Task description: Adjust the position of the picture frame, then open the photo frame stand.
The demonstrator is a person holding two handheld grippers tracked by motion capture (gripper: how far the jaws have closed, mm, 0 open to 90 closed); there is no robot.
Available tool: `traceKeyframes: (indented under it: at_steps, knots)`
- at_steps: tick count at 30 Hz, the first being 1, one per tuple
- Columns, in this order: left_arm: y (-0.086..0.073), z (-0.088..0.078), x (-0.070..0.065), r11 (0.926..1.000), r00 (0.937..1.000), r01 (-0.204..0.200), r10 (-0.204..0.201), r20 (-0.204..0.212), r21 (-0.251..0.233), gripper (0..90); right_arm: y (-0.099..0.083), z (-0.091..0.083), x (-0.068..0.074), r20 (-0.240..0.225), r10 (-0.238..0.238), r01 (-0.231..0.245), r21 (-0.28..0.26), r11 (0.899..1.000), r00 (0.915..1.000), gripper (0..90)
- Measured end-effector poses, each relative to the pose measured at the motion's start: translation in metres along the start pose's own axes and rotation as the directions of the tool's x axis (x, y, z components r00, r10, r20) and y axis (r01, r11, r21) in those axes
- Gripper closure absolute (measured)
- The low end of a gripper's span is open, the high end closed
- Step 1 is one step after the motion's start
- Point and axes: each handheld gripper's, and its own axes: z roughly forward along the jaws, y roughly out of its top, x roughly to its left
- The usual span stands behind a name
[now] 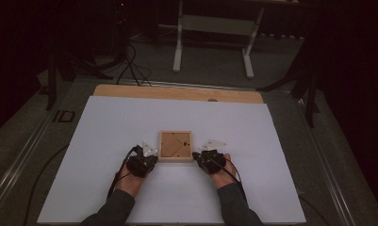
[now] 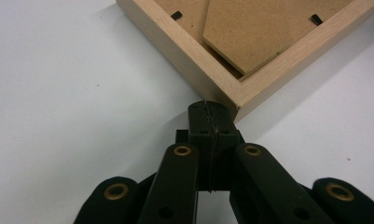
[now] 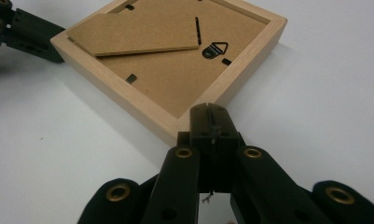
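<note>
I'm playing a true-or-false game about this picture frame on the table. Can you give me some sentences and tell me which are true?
1. The wooden picture frame lies with its back side up. True: the brown backing board and its black hanger show.
2. The left gripper has its jaws wide open. False: they are shut together, at a near corner of the frame.
3. The right gripper is shut too, at the other near corner. True.
4. The frame sits on a red cloth. False: it rests on a white sheet that covers the table.
5. The fold-out stand on the back is a brown board. True.
6. The grippers have lifted the frame into the air. False: it lies flat on the sheet.
</note>
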Motion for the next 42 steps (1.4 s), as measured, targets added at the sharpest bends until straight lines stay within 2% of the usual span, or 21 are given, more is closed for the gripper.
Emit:
traceKeyframes:
  at_steps: [13, 20, 22, 25, 27, 31, 34, 42]
  knots:
    - [0.0, 0.001, 0.002, 1.0, 1.0, 0.0, 0.0, 0.001, -0.004, 89.8, 0.0, 0.0, -0.001, -0.008, -0.003, 0.003, -0.002, 1.0, 1.0, 90.0]
    - [-0.001, 0.0, 0.002, 1.0, 1.0, -0.009, 0.009, 0.0, -0.004, 89.2, 0.001, -0.002, -0.001, -0.012, -0.013, 0.012, -0.015, 1.0, 0.9998, 87.1]
    - [-0.002, -0.002, 0.003, 1.0, 1.0, -0.006, 0.006, -0.008, -0.007, 84.6, 0.001, -0.004, -0.003, 0.003, -0.019, 0.019, -0.016, 1.0, 0.9998, 86.3]
    - [-0.002, -0.002, 0.004, 0.9999, 1.0, -0.001, 0.001, -0.006, -0.011, 82.1, 0.001, -0.006, -0.005, 0.007, -0.015, 0.015, -0.022, 1.0, 0.9999, 85.8]
    - [-0.002, -0.002, 0.005, 0.9997, 0.9999, 0.015, -0.015, -0.006, -0.018, 77.9, 0.002, -0.009, -0.008, 0.012, -0.007, 0.007, -0.032, 0.999, 0.9999, 83.4]
    - [-0.003, -0.004, 0.009, 0.9988, 0.9993, 0.038, -0.038, -0.004, -0.029, 68.8, 0.002, -0.011, -0.01, 0.014, 0.004, -0.003, -0.046, 0.999, 0.9999, 72.9]
    - [-0.003, -0.007, 0.011, 0.9972, 0.9983, 0.057, -0.058, -0.009, -0.049, 63.7, 0.003, -0.012, -0.009, 0.011, -0.004, 0.005, -0.05, 0.999, 0.9999, 68.3]
    - [-0.003, -0.012, 0.013, 0.9951, 0.9974, 0.071, -0.071, -0.008, -0.07, 60.0, 0.004, -0.013, -0.003, 0.003, -0.027, 0.027, -0.061, 0.998, 0.9996, 67.1]
